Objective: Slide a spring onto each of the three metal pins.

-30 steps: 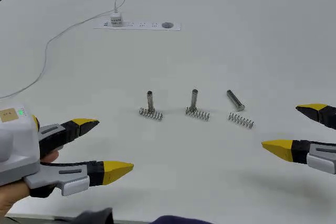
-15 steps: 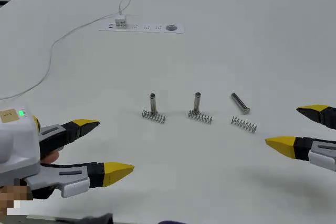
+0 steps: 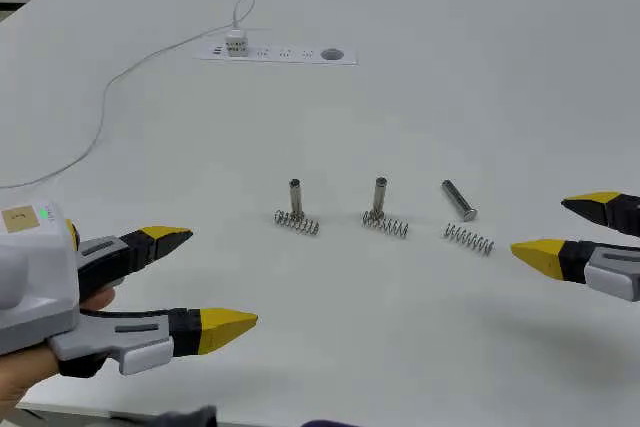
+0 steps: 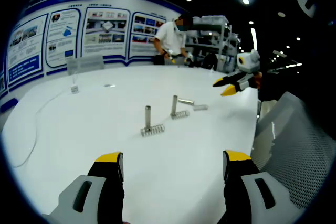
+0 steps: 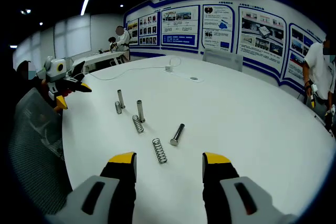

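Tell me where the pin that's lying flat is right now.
In the head view the lying pin is rightmost of the three, just behind a loose spring, right of the middle upright pin and left of the right gripper.

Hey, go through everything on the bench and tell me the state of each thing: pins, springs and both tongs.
Left pin: upright, bare.
Middle pin: upright, bare.
Right pin: lying down, bare.
Left spring: lying loose.
Middle spring: lying loose.
Right spring: lying loose.
Left tongs: open, empty.
Right tongs: open, empty.
Power strip: one white plug in it.
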{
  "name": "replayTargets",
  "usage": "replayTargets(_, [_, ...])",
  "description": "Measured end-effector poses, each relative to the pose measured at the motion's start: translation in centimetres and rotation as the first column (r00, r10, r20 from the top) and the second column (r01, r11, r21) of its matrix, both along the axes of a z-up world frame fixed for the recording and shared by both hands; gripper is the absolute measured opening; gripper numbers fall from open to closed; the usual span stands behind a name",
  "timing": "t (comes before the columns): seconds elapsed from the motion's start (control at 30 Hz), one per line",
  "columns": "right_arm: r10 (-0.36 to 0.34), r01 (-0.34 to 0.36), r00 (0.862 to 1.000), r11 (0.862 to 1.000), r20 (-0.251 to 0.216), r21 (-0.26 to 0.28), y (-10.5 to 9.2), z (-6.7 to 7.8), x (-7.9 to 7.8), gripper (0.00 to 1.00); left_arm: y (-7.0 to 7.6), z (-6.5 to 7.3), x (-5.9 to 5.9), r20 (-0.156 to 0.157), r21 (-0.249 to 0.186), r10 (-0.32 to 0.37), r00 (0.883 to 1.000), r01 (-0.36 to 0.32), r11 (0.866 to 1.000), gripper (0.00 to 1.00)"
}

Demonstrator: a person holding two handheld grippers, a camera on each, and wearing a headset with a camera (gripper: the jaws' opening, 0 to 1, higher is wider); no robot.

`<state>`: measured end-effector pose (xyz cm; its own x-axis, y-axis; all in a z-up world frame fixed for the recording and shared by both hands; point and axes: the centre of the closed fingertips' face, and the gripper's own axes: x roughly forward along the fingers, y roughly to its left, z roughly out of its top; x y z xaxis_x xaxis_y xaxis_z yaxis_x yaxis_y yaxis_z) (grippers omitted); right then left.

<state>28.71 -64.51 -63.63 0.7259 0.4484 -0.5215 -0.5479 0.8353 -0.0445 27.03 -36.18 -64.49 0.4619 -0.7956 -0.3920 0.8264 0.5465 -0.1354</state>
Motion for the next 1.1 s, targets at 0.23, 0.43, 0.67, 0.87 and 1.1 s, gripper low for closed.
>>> replayTargets(0.23, [0.009,-0.009,1.000,0.999,-0.002,-0.038,0.3,0.4,1.6,0.46,-0.1,0.0,0.0,0.001,-0.002,0.000,1.000,0.000,1.000,0.79])
replayTargets(0.43, [0.023,-0.024,1.000,0.998,-0.002,-0.064,0.7,0.7,3.3,0.43,-0.1,0.1,0.0,0.001,-0.003,-0.001,1.000,0.001,1.000,0.79])
replayTargets(0.67, [0.028,-0.031,0.999,0.996,-0.035,-0.086,1.4,0.3,5.3,0.34,-0.1,0.1,0.0,0.001,-0.007,0.003,1.000,-0.003,1.000,0.78])
replayTargets(0.87, [0.020,-0.029,0.997,0.994,-0.078,-0.110,2.1,-0.4,7.1,0.29,0.0,0.1,0.0,-0.001,-0.008,0.007,1.000,-0.007,1.000,0.78])
replayTargets(1.1, [0.013,-0.030,0.992,0.990,-0.124,-0.137,2.6,-1.5,8.4,0.26,0.0,0.1,0.1,-0.004,-0.016,0.013,1.000,-0.013,1.000,0.77])
